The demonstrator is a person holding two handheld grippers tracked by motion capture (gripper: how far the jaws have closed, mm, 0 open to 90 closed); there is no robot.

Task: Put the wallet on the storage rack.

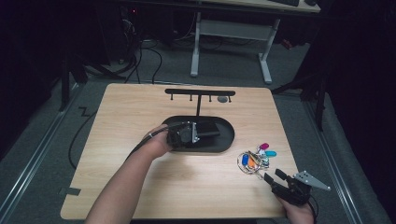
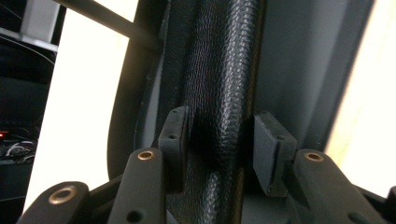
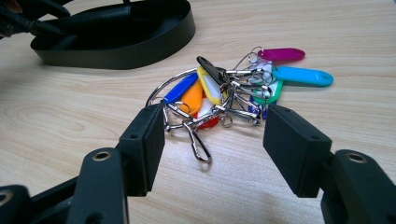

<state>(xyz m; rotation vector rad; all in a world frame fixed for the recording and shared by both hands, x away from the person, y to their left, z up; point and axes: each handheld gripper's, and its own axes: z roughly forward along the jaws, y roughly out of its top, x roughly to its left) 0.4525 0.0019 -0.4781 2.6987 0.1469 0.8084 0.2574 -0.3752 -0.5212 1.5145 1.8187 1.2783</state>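
Your left tongs (image 2: 218, 140) pinch a black textured wallet (image 2: 219, 74); your right tongs (image 3: 212, 140) gape toward the key bunch (image 3: 224, 93) at 12 o'clock.

White desk frame (image 1: 231, 35) and floor cables (image 1: 149, 56) beyond the wooden table (image 1: 140, 186).

Black pebbled case (image 2: 219, 70); black tray (image 1: 229, 140); multicoloured key tags (image 3: 224, 88).

No readable text, labels, brands or numbers anywhere. Coloured key tags (image 3: 261, 77) on the tabletop (image 1: 140, 121): faces blank or too blurred.
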